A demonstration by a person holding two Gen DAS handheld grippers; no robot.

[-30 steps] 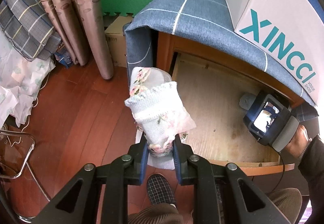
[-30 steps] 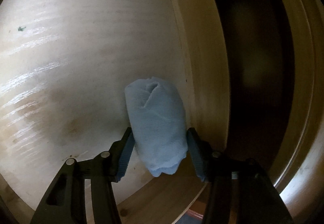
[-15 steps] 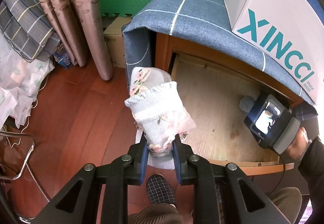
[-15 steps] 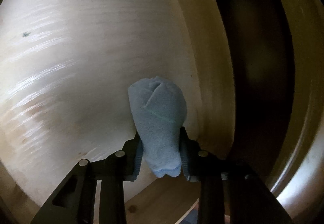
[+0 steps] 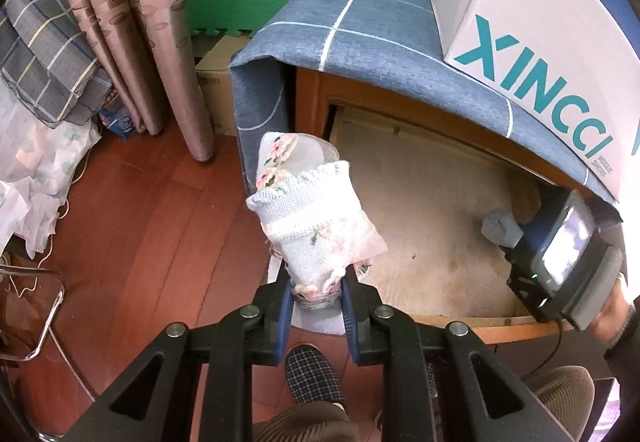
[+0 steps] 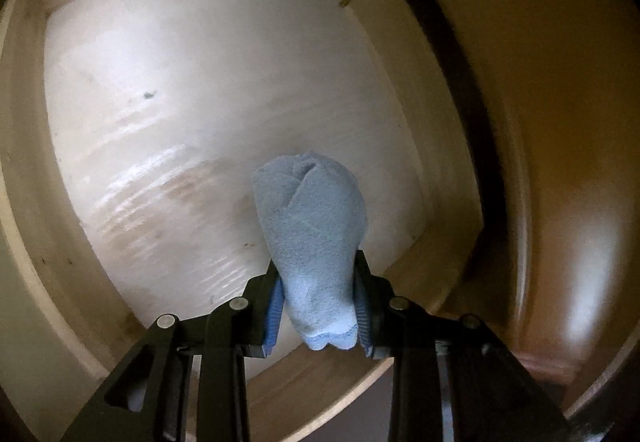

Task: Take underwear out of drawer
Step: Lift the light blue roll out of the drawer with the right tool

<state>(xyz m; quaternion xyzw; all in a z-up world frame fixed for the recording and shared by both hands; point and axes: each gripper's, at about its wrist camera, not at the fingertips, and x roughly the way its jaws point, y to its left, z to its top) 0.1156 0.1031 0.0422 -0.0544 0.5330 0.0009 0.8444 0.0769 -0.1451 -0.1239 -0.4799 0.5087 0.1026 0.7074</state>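
Underwear rolls: one in each of my tongs

Underwear is what both my tongs are gripping. My left gripper is clenching a pale knitted roll with pink flower trim. The roll is standing up out of the pads, its long axis running away from me along the fingers and leaning slightly left, with the lace-edged open end uppermost. I am holding it in the air, in front of the open drawer near its left front corner, above the red wood floor.

My right gripper is squeezing a light blue terry roll. Its jaws have just been closing and the pads are now pressing into the roll's lower end, pinching it narrower there. This roll is also lying along the fingers, its folded, wider end pointing away from me toward the drawer's pale bottom, its frayed end hanging just past the pads toward me. It is sitting over the right part of the drawer, near the right side wall, and seems clear of the bottom board.

In the left view, the blue roll is showing at the drawer's right, just ahead of my right hand. A blue checked cloth is covering the cabinet top, with a white XINCCI box resting on it.
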